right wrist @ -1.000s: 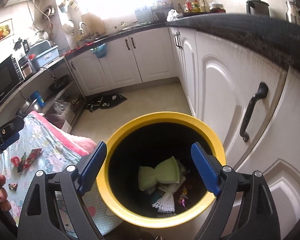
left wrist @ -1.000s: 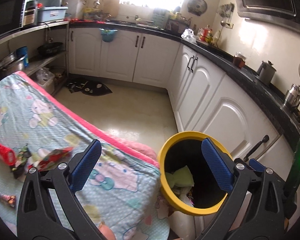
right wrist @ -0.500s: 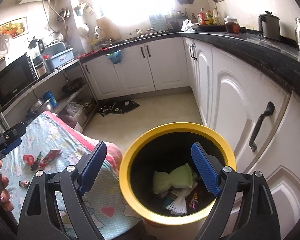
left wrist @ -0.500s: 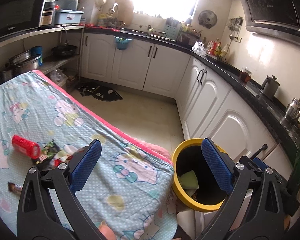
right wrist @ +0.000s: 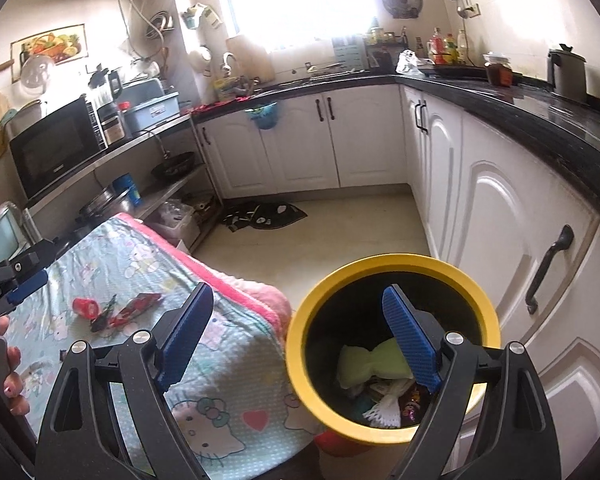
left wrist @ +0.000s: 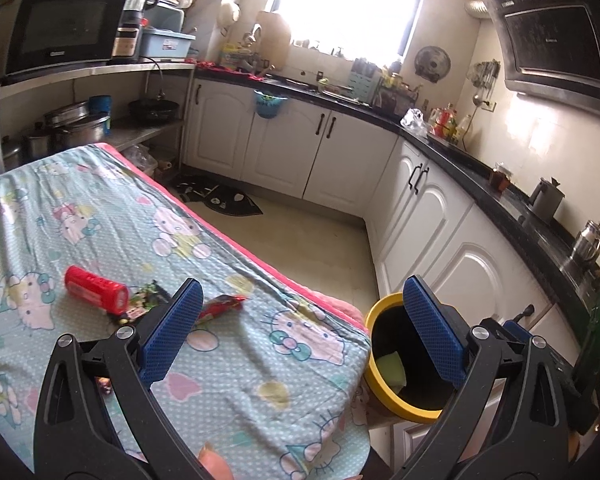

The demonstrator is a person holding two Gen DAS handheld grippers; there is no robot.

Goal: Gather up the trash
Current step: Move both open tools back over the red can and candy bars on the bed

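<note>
Left gripper (left wrist: 302, 330): its blue-padded fingers (left wrist: 172, 332) stand wide apart with nothing between them. It hangs above the near end of the table (left wrist: 260, 392), which carries a pale blue cartoon-cat cloth with a pink edge.

Right gripper (right wrist: 298, 342): its fingers (right wrist: 410, 344) are likewise spread wide and hold nothing. The right finger sits over the mouth of the bin (right wrist: 300, 328); the left finger sits over the table corner.

Trash on the table, seen from the left wrist view: a red can (left wrist: 96, 290) lies on its side, well ahead of the left finger. Just beside its right end lies a small dark and green wrapper (left wrist: 146, 300). A red wrapper (left wrist: 220, 306) lies flat next to that, partly hidden behind the left finger. A small dark wrapper (left wrist: 105, 385) shows through the gripper frame near the bottom left; its detail is too small to tell. All four pieces lie on the cloth, apart from both grippers.

The bin is round, yellow-rimmed and black inside, and stands on the floor just beside the table corner, against the white cabinets (right wrist: 512, 240). It holds a pale green sponge (right wrist: 364, 360), white netting (right wrist: 384, 410) and a few small coloured wrappers.

In the right wrist view the left gripper shows at the far left edge, with the person's fingertips under it.
</note>
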